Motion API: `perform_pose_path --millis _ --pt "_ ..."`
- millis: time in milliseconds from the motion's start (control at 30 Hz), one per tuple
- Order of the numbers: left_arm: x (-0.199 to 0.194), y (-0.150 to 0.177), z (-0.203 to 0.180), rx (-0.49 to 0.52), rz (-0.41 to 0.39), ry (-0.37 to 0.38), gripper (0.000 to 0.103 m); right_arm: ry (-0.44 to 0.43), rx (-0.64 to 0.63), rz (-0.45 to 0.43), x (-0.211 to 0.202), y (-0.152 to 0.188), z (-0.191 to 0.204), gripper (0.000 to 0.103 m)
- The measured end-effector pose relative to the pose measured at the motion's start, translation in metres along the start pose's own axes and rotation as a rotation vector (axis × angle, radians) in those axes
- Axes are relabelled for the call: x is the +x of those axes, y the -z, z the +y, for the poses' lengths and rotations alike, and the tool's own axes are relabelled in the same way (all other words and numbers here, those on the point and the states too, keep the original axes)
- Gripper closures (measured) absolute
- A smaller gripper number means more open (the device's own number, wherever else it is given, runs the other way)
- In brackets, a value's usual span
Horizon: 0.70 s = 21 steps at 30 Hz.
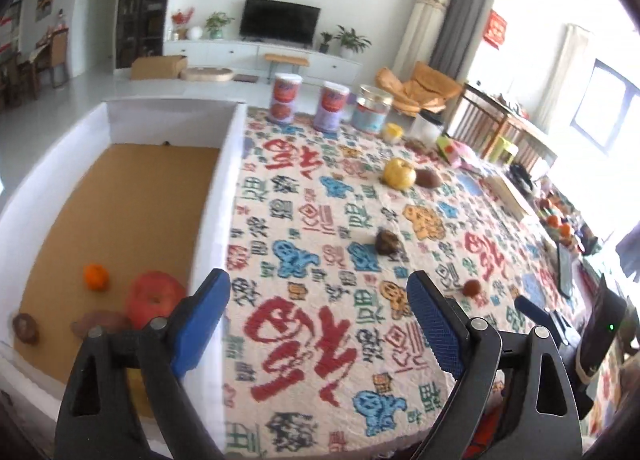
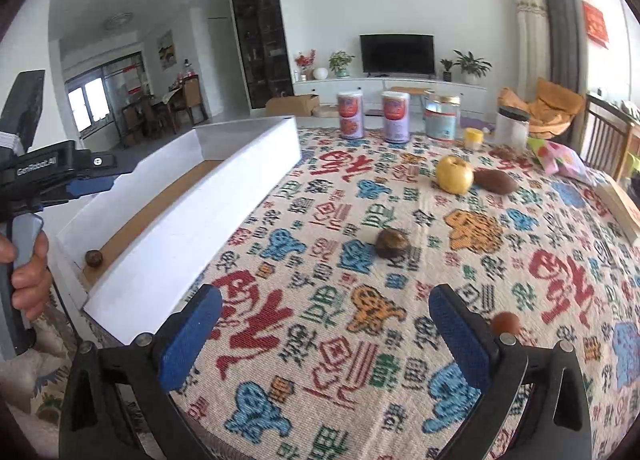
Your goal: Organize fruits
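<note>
A white box with a brown floor stands on the left of the patterned tablecloth. It holds a tangerine, a red apple, a sweet potato and a small brown piece. On the cloth lie a yellow apple, a brown oval fruit, a dark lump and a small red-brown fruit. My left gripper hangs open and empty over the box's near right wall. My right gripper is open and empty, with the small red-brown fruit just outside its right finger.
Two printed cans, a glass jar, a small yellow jar and a black-lidded container line the far edge. A pink-green bag and clutter sit at right. A hand holds the left gripper.
</note>
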<state>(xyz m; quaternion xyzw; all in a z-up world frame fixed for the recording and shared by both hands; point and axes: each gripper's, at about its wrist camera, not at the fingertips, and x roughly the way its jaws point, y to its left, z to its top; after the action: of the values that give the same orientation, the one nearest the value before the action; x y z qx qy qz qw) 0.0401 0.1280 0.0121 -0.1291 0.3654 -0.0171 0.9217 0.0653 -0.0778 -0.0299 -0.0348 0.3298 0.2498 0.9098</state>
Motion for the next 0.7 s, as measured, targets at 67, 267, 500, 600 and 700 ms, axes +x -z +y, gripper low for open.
perform_pose_path --millis 67,267,500,600,700 --pt "0.034 0.013 -0.033 0.052 0.080 0.061 0.011 0.153 0.128 0.001 -0.014 0.023 -0.048 0.000" --pt "0.124 0.030 -0.077 0.128 0.158 -0.084 0.011 0.304 0.533 0.012 -0.043 0.031 -0.163 0.000" --pt "0.172 0.035 -0.063 0.155 0.161 -0.202 0.007 0.496 0.366 0.421 0.023 0.041 -0.224 0.000" --pt "0.173 0.035 -0.063 0.156 0.163 -0.204 0.006 0.505 0.350 0.411 0.021 0.043 -0.222 0.000" --pt "0.173 0.035 -0.064 0.155 0.164 -0.202 0.006 0.500 0.320 0.427 0.025 0.043 -0.215 0.000"
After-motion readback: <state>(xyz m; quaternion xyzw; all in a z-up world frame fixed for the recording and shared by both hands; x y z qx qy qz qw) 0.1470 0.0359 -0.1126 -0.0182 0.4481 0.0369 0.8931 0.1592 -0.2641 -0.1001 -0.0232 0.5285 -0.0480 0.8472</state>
